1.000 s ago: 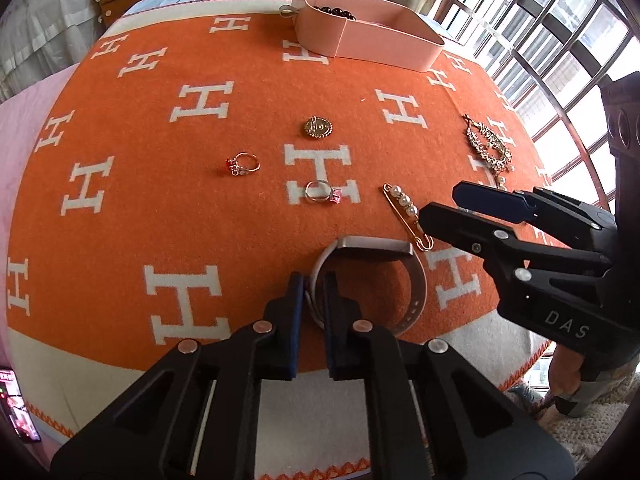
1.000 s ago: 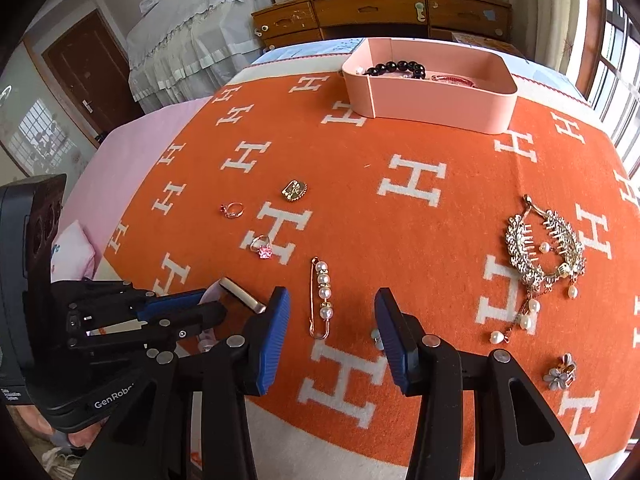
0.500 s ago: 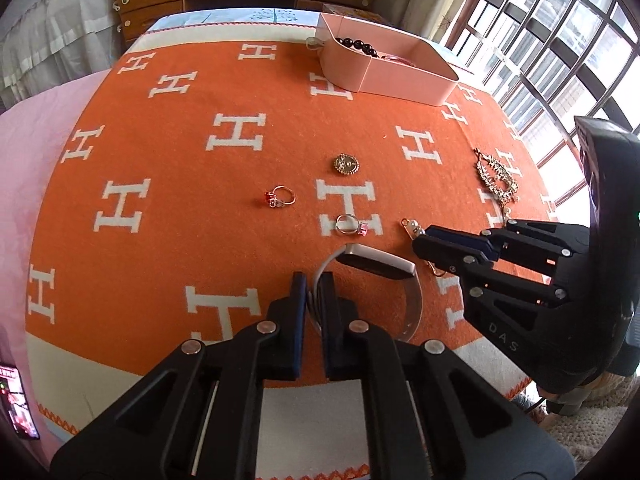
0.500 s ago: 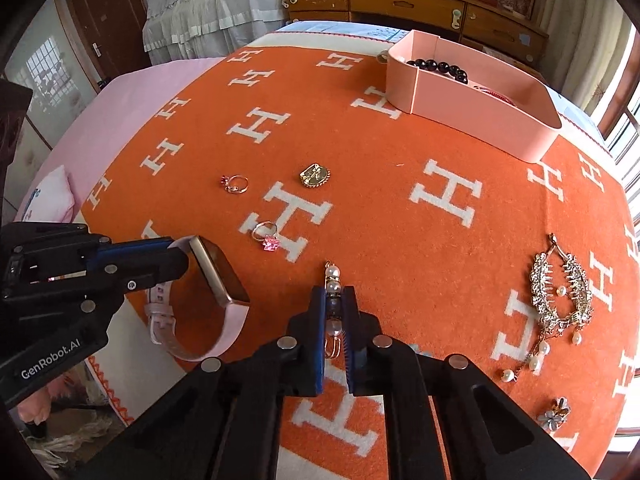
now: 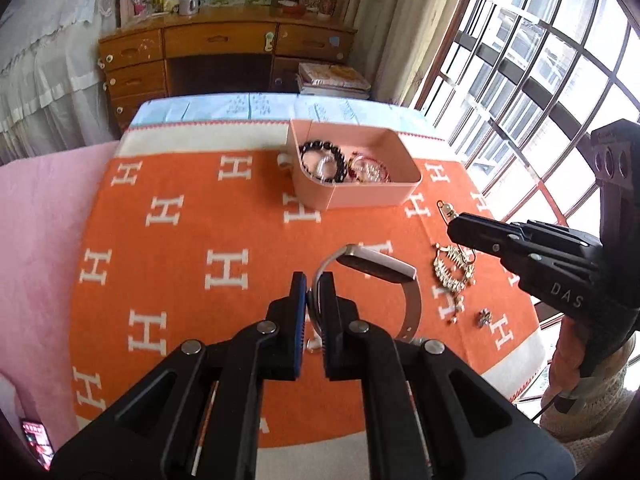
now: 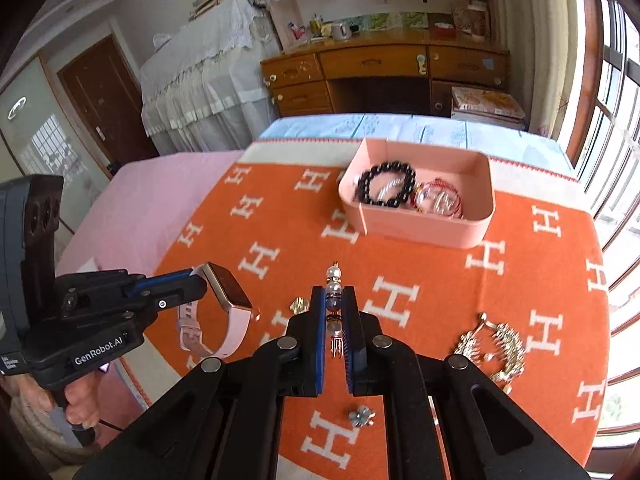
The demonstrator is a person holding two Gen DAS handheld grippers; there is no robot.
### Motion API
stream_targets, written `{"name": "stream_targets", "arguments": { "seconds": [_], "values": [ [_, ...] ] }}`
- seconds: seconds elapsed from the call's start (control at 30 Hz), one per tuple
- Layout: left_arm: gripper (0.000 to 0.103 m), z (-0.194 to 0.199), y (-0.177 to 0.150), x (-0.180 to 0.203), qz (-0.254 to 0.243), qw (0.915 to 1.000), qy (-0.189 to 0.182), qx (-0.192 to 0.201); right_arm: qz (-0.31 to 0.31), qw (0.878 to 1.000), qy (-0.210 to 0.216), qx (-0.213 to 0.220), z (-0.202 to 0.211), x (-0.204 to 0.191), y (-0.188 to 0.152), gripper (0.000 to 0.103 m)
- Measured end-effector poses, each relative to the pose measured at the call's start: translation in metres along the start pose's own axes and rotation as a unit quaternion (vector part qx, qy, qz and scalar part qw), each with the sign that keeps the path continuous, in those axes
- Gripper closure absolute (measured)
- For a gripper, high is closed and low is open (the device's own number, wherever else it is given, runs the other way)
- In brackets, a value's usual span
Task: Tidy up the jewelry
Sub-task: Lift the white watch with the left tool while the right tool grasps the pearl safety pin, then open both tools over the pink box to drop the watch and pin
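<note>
My left gripper (image 5: 313, 285) is shut on the strap of a pink smartwatch (image 5: 380, 268), held above the orange blanket (image 5: 180, 264); the right wrist view shows that watch (image 6: 224, 304) hanging from it at the left. My right gripper (image 6: 334, 300) is shut on a pearl safety-pin brooch (image 6: 333, 280), whose tip (image 5: 446, 209) sticks out past the fingers in the left wrist view. Ahead stands the pink box (image 6: 476, 200) with a black bead bracelet (image 6: 386, 188) and a red bracelet (image 6: 438, 198) inside.
A crystal and pearl ornament (image 6: 494, 340), a small flower earring (image 6: 361, 416) and a gold brooch (image 6: 300, 304) lie on the blanket. A wooden dresser (image 6: 384, 72) stands behind the bed, barred windows (image 5: 540, 80) to the right. A phone (image 5: 36, 440) lies low left.
Both grippers have risen from the blanket, carrying the watch and the pearl pin toward the pink box. The right gripper, open a second ago, closed on the pin.
</note>
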State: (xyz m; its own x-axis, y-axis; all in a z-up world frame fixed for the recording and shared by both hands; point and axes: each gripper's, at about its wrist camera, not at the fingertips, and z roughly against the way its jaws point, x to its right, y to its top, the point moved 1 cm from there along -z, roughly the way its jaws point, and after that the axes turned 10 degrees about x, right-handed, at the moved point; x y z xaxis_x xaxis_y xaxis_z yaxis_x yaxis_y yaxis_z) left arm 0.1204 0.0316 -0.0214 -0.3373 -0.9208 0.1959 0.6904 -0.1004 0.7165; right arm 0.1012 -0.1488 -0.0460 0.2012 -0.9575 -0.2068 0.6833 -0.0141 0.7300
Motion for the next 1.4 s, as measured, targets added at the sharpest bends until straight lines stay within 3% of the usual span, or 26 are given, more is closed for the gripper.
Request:
{"name": "stream_targets", "arguments": {
  "seconds": [0.2,0.4,0.73,0.8,0.87,0.9,0.97,1.0,1.03,1.07,1.4],
  "values": [
    [0.099,-0.017,0.076,0.022,-0.027,0.9983,0.016,0.049,-0.029,0.998,-0.013,0.049,0.015,0.032,0.073,0.095],
    [0.099,-0.080,0.124,0.025,-0.017,0.9983,0.026,0.050,-0.083,0.995,-0.019,0.049,-0.015,0.075,0.114,0.095],
    [0.098,-0.187,0.125,0.024,-0.007,0.9991,0.042,-0.002,-0.155,0.987,-0.037,-0.007,-0.112,0.137,0.106,0.095],
    [0.095,-0.202,0.121,0.019,0.005,0.9989,0.043,-0.018,-0.159,0.986,-0.036,-0.018,-0.129,0.143,0.101,0.095],
    [0.084,-0.213,0.117,0.015,0.013,0.9987,0.032,-0.038,-0.164,0.985,-0.039,-0.031,-0.143,0.148,0.094,0.095],
    [0.078,-0.213,0.112,0.013,0.013,0.9987,0.028,-0.041,-0.168,0.984,-0.038,-0.038,-0.149,0.150,0.092,0.093],
    [0.048,-0.212,0.108,0.012,0.010,0.9990,0.023,-0.037,-0.172,0.984,-0.037,-0.040,-0.153,0.151,0.087,0.081],
    [0.045,-0.209,0.106,0.012,0.007,0.9993,0.020,-0.031,-0.170,0.984,-0.043,-0.038,-0.154,0.152,0.085,0.076],
    [0.044,-0.205,0.105,0.013,0.004,0.9994,0.018,-0.028,-0.168,0.984,-0.049,-0.033,-0.153,0.152,0.085,0.068],
    [0.044,-0.202,0.104,0.014,-0.001,0.9995,0.018,-0.026,-0.167,0.984,-0.054,-0.026,-0.150,0.151,0.083,0.066],
    [0.044,-0.136,0.086,0.038,-0.042,0.9991,0.001,-0.006,-0.139,0.988,-0.074,0.012,-0.088,0.139,0.080,0.066]
  ]
}}
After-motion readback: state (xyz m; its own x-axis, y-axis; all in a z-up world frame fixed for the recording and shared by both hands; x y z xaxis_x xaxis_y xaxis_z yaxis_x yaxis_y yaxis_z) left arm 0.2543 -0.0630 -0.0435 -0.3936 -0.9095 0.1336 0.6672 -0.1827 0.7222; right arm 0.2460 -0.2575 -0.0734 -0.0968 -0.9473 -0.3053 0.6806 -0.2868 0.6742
